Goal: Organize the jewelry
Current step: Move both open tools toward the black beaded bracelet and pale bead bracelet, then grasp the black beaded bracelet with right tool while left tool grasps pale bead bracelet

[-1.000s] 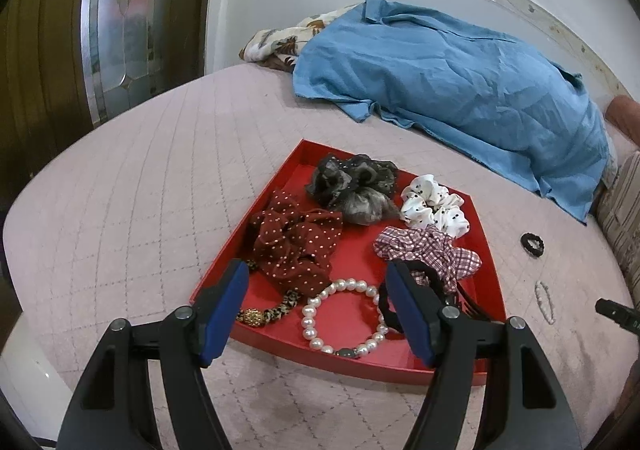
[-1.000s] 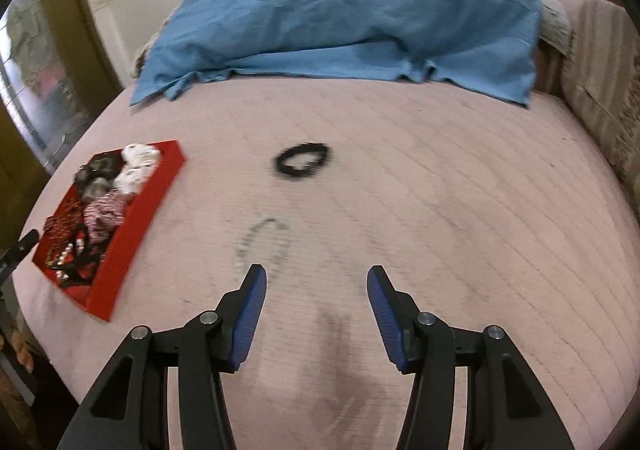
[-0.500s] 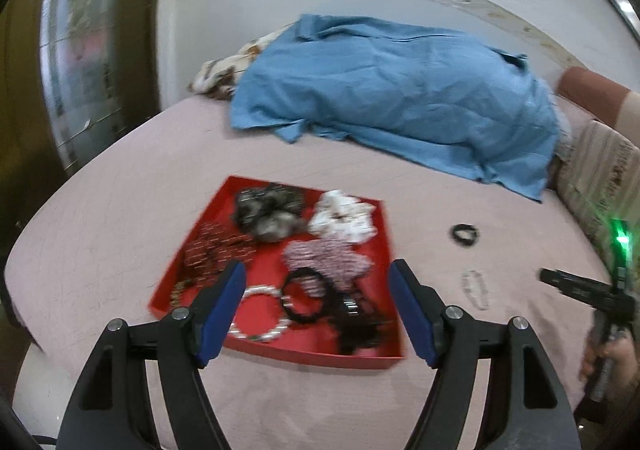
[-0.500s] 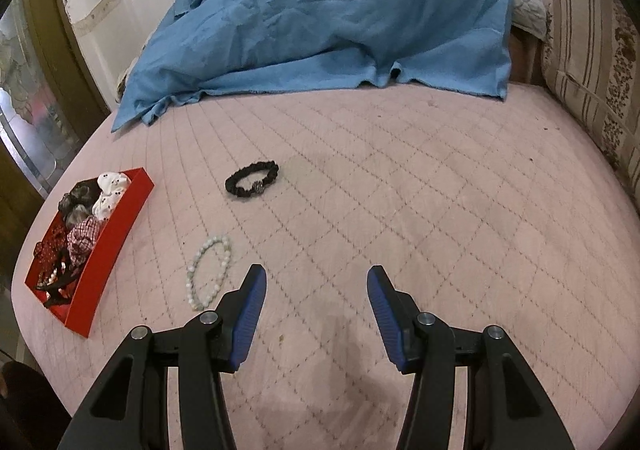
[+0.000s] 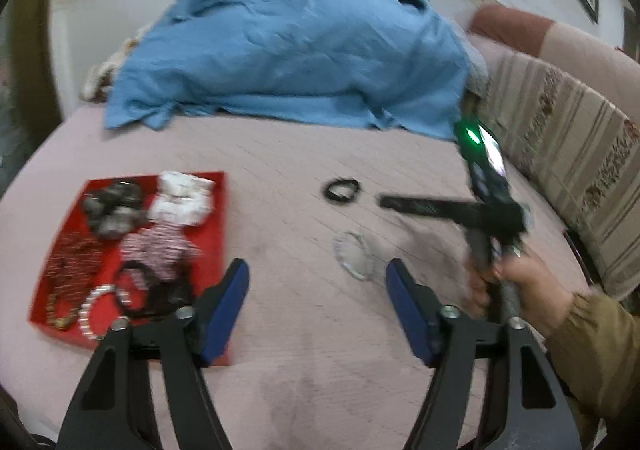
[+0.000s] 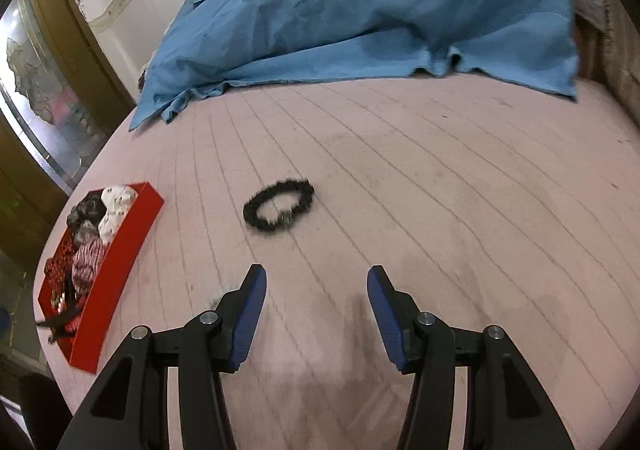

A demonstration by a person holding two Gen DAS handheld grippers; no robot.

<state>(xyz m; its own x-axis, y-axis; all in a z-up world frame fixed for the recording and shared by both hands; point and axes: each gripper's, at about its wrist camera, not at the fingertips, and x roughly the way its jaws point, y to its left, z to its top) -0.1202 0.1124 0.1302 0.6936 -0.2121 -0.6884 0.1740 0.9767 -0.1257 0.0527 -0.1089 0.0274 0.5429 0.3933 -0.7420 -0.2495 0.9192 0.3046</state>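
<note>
Black band (image 6: pixel 279 204) lies mid-bed (image 6: pixel 440 170), straight ahead of our right claw (image 6: pixel 316 300), which is half open and empty. Our left claw (image 5: pixel 318 288), just closing a little, also empty, is near the pale bracelet (image 5: pixel 354 255).

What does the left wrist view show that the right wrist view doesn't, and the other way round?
Left wrist only: the pale bead bracelet lying just ahead of the open, empty left gripper, whose jaws have just been closing, plus the person's hand holding the right gripper from the side, and a striped cushion.

Right wrist only: the right gripper seen between its open, empty jaws.

Both: the black bracelet, red tray and blue cloth.
</note>
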